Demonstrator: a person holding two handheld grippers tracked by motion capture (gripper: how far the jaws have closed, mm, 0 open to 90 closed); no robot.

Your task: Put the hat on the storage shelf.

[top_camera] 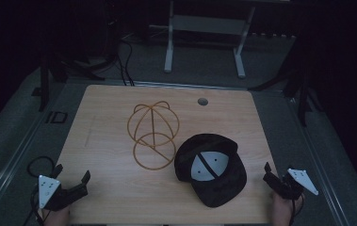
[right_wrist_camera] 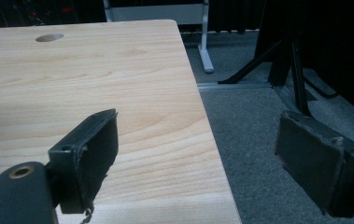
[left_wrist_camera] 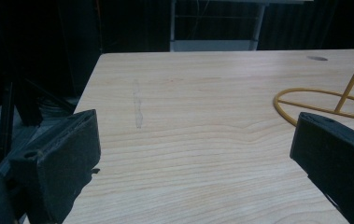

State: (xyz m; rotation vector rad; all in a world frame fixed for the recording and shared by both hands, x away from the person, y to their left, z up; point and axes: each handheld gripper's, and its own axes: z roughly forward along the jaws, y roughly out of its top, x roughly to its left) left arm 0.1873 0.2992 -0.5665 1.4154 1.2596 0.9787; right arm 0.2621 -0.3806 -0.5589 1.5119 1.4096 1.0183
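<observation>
Seemingly nothing has begun: from the high view, a black cap [top_camera: 210, 169] lies upside down on the table [top_camera: 105, 141], just beside a yellow wire stand [top_camera: 153, 134], while the left tongs [top_camera: 83, 181] and right tongs [top_camera: 268, 173] sit at the near corners, both wide and empty. Left gripper view: jaws wide over bare wood, stand ahead. Right gripper view: jaws wide, straddling the table's edge above grey carpet [right_wrist_camera: 258, 126]. Presumably the cap goes on the stand; all remains.

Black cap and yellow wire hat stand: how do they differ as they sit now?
The black cap is solid dark fabric, lying upside down with its pale lining showing; the yellow wire hat stand is an open see-through frame. The cap lies nearer the right gripper, the stand farther back, toward the middle. Both rest on the wooden table, ungripped.
</observation>
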